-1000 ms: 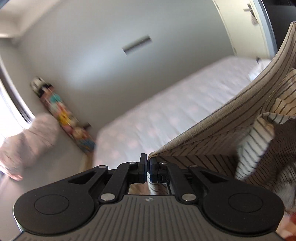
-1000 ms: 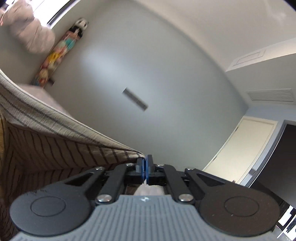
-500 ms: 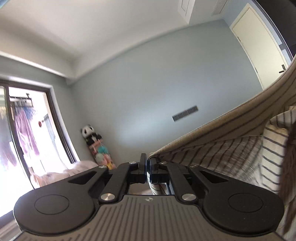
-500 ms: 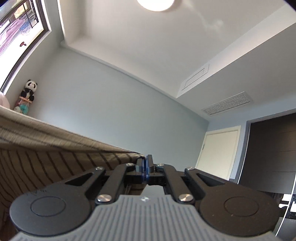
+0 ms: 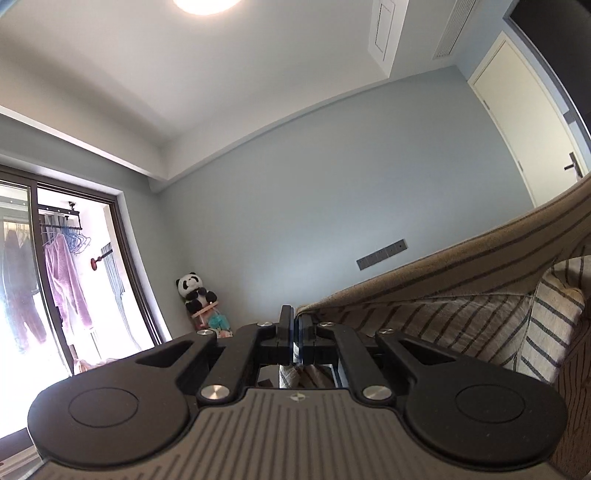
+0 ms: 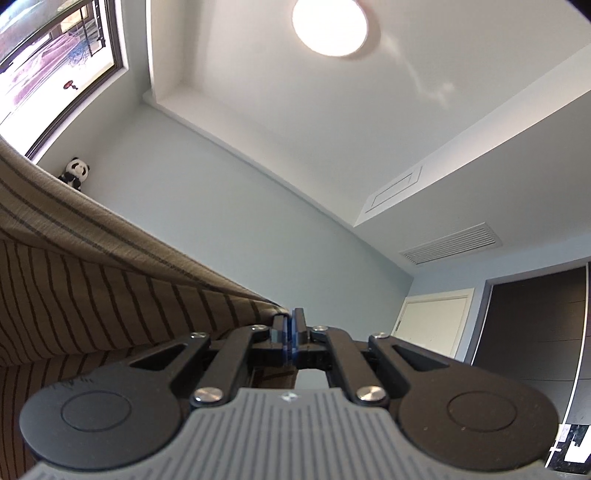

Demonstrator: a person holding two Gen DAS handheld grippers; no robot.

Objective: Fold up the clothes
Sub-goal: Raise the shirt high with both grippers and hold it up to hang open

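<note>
A brown striped garment point(image 5: 461, 280) hangs stretched in the air between my two grippers. My left gripper point(image 5: 295, 325) is shut on one corner of its upper edge; the cloth runs off to the right, with a white striped part point(image 5: 550, 325) showing inside it. My right gripper point(image 6: 290, 325) is shut on the other corner of the striped garment point(image 6: 92, 266), which runs off to the left. Both cameras point up at the wall and ceiling. The lower part of the garment is hidden.
A blue-grey wall point(image 5: 314, 206) faces me, with a panda toy point(image 5: 194, 291) in the corner, a glass balcony door point(image 5: 55, 280) at left and a white door point(image 5: 532, 122) at right. A ceiling lamp point(image 6: 330, 26) is overhead.
Both grippers have lifted and tilted upward with the garment. The bed seen a second ago has dropped out of view; wall and ceiling now fill the frames.
</note>
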